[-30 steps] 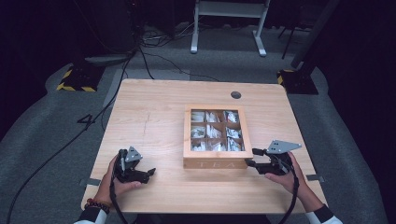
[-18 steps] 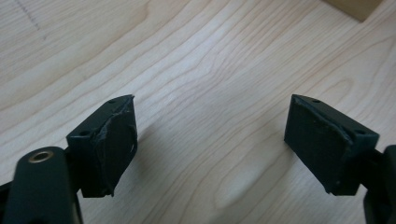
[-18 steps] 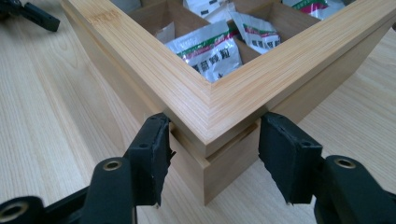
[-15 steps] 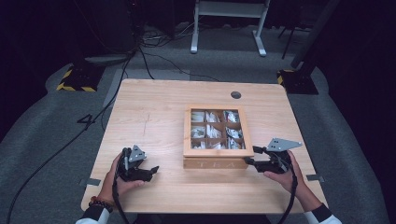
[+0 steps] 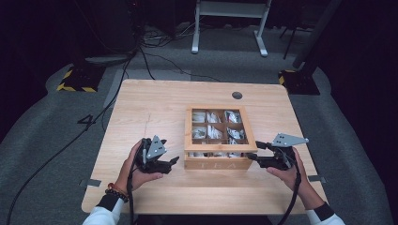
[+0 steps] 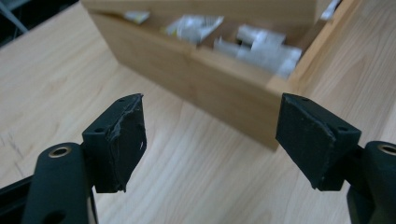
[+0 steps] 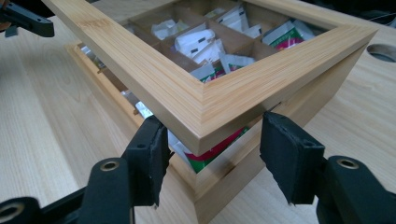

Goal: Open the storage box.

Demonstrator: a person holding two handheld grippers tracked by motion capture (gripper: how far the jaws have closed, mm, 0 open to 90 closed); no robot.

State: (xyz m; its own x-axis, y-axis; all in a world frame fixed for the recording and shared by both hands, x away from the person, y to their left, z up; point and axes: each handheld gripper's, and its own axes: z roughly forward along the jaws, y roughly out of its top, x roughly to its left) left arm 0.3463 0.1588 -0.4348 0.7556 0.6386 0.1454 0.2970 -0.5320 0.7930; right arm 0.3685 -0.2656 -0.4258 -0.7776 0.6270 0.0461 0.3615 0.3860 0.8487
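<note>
Tea box [image 5: 219, 137] is sitting near the middle of the wooden table [image 5: 155, 108], toward the person's side, and its glazed lid [image 7: 201, 100] is being lifted at the front right corner. From the right gripper view, the lid frame is tilting up off the base, a gap showing beneath it with tea bags [image 7: 194, 44] peeking out. The right gripper [image 7: 212, 154] is straddling that raised corner; its pads stand at either side, but I cannot tell whether they are actually pressing on the wood. The left gripper [image 6: 210, 135] is hovering just beside the box's left front, holding nothing, its jaws having just been closing with only bare table between them.

Judging by this, the opening step is under way. The next move calls for swinging the lid up and back on its hinge while the left gripper steadies the base.

Bamboo-like wood, pale and grained, square-edged; a mitred frame around clear glass; crinkly paper sachets in partitioned compartments; matte black rubbery pads.
</note>
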